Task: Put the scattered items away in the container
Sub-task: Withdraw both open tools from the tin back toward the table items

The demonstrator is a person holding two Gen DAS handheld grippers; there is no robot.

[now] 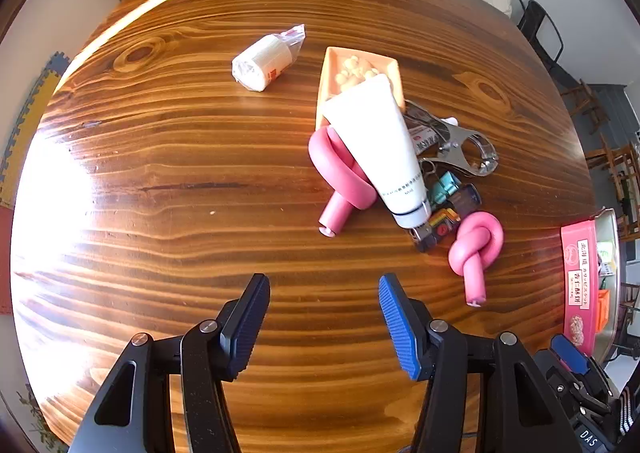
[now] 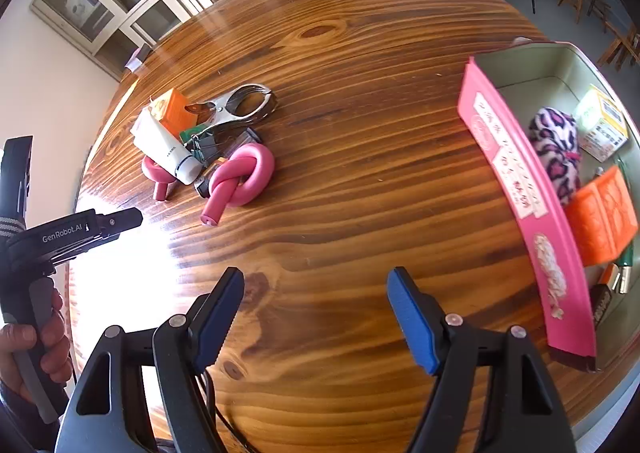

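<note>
A pile lies on the wooden table point(image 1: 200, 157): a white tube point(image 1: 384, 149) across an orange tray point(image 1: 332, 65), two knotted pink foam rods point(image 1: 344, 177) point(image 1: 476, 245), a metal clamp point(image 1: 460, 145) and binder clips point(image 1: 444, 185). A wrapped white roll point(image 1: 264, 61) lies apart at the left. My left gripper point(image 1: 324, 285) hangs open over bare wood in front of the pile. My right gripper point(image 2: 316, 277) is open and empty, between the pile point(image 2: 208, 149) and the pink-sided container point(image 2: 516, 189).
The container holds a leopard-print bundle point(image 2: 556, 149), an orange packet point(image 2: 604, 217), a small box point(image 2: 604, 121) and more. A hand point(image 2: 36, 349) grips the left tool's handle. Cabinets point(image 2: 120, 1) and chairs point(image 1: 540, 29) stand beyond the table. Strong glare covers the left part of the table.
</note>
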